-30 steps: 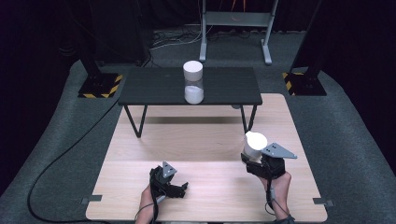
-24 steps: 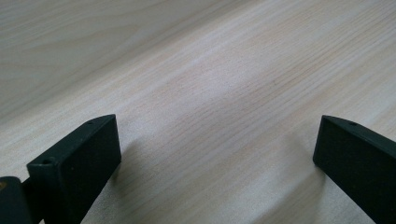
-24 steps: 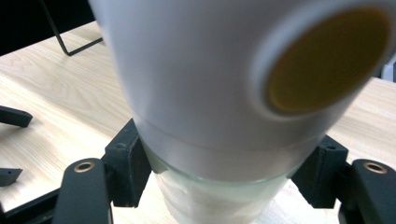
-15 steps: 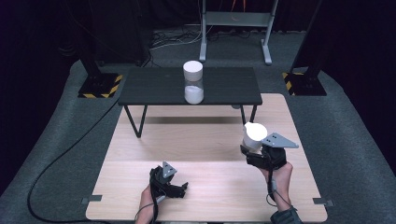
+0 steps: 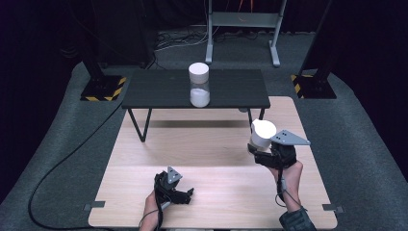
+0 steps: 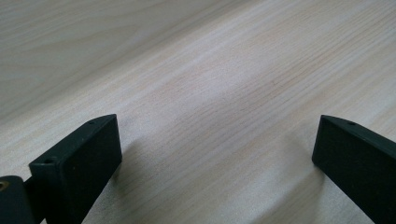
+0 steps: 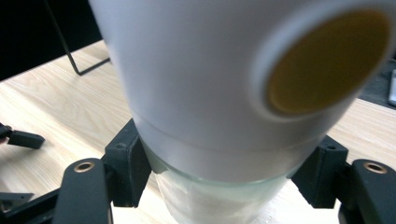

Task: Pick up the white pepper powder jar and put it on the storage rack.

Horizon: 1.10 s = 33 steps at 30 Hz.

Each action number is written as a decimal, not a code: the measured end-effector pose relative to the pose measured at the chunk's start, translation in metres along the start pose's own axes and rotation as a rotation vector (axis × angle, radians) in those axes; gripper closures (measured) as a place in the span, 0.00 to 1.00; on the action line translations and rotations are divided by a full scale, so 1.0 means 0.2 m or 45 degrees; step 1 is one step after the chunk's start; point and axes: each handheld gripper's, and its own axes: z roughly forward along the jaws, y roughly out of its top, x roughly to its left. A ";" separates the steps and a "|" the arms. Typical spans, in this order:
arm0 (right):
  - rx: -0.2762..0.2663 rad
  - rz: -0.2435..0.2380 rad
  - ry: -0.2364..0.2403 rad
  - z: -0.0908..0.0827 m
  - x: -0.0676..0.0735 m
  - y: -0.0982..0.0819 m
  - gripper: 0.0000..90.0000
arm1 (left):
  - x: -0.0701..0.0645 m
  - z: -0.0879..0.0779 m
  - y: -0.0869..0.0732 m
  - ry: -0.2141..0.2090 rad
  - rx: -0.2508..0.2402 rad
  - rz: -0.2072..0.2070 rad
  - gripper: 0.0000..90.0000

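A glass jar (image 5: pixel 262 134) with a white lid and white powder inside is held off the wooden tabletop (image 5: pixel 202 149). My right gripper (image 5: pixel 260 147) is shut on its glass body just below the lid. In the right gripper view the jar (image 7: pixel 224 79) looms close, tilted, with a yellow disc on its lid, and the right gripper (image 7: pixel 224 179) has a jaw on either side of the glass. A second, similar jar (image 5: pixel 199 85) stands upright on the low black table (image 5: pixel 159 91). My left gripper (image 5: pixel 186 194) rests on the wood at the near left, open (image 6: pixel 217 154), nothing between its jaws.
The black table stands on thin metal legs across the far half of the wooden board. Grey carpet surrounds the board. Stand bases with yellow-black stripes (image 5: pixel 103 89) sit at the far left and right. A black cable (image 5: pixel 62 159) curves over the carpet on the left.
My right gripper has risen with the jar, moving up the picture toward the black table. The left gripper has stayed put.
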 end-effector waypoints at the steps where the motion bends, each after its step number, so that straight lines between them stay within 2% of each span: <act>1: 0.000 -0.005 -0.003 0.00 0.00 0.01 0.33 | 0.00 0.00 0.00 0.000 0.000 -0.001 0.01; 24: 0.010 -0.055 0.010 0.02 -0.04 0.20 0.33 | 0.00 0.00 0.00 -0.001 0.000 -0.001 0.01; 33: 0.004 -0.053 0.020 0.05 -0.06 0.27 0.33 | 0.00 0.00 0.00 -0.001 -0.001 0.000 0.01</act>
